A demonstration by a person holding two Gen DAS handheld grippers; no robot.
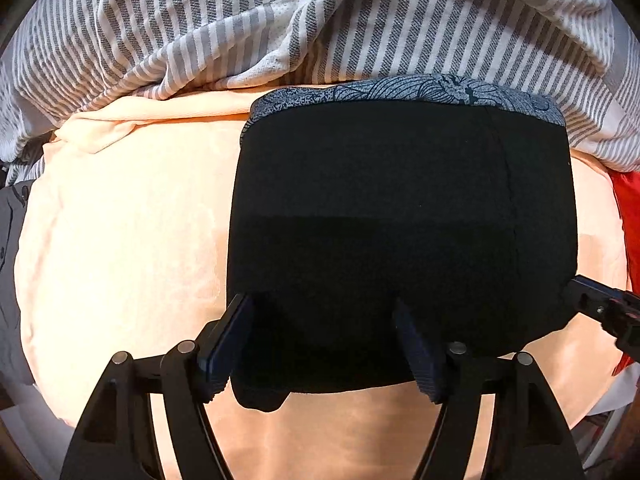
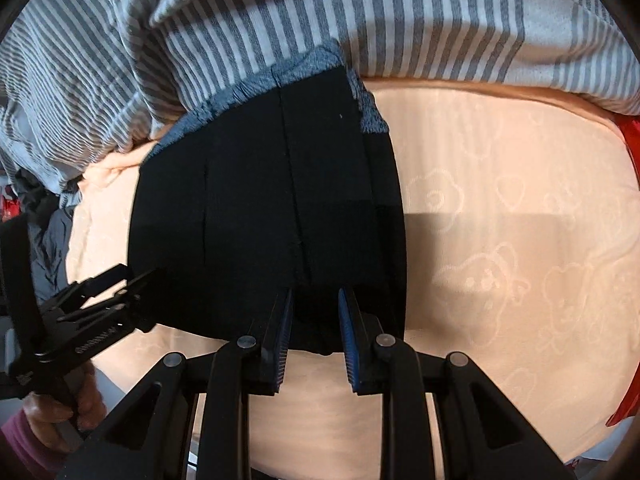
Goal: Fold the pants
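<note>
Black folded pants [image 1: 400, 200] [image 2: 260, 200] lie flat on a peach blanket [image 1: 120, 240] [image 2: 500, 240]. A blue-grey patterned band [image 1: 400, 88] [image 2: 312, 64] shows along their far edge. My left gripper [image 1: 320, 302] points down over the near left part of the pants, its jaws wide and open, with the pads resting on the cloth. My right gripper [image 2: 315, 294] stands at the near right edge, jaws narrow and shut on a fold of the black fabric. Each view also catches the other tool: the right gripper [image 1: 592, 304] and the left gripper [image 2: 136, 276].
Grey and white striped bedding [image 1: 320, 20] [image 2: 360, 20] is heaped along the far side, touching the pants' far edge. Something red [image 1: 628, 208] [image 2: 630, 132] lies at the right. A grey garment [image 2: 52, 248] sits at the left. A hand [image 2: 48, 412] in a purple sleeve holds the left tool.
</note>
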